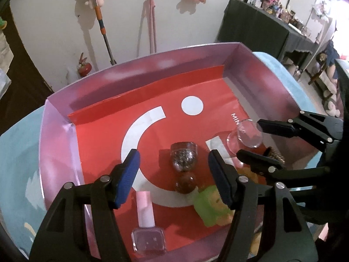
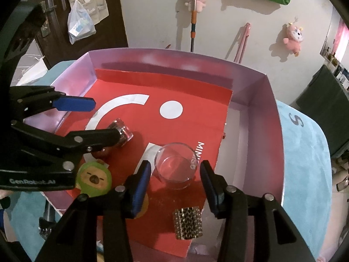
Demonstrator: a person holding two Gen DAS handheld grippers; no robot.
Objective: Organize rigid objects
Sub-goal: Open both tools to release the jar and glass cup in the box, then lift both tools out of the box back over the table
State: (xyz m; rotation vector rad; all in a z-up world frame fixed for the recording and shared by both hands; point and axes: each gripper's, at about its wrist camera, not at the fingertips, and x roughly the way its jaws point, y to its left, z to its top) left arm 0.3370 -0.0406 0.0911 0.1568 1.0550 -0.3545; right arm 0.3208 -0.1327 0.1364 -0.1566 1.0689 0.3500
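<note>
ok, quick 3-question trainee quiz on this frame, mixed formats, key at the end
1. True or false: the right gripper is shut on the clear glass cup.
2. Multiple choice: which object lies nearest in front of the left gripper? A) glitter-filled jar B) nail polish bottle C) metal mesh cylinder
3. Fill in: all the items lie in a pink-walled ____ lined with red paper.

Key: 1 false, both grippers are open and the cup stands free; 2 A; 3 box.
</note>
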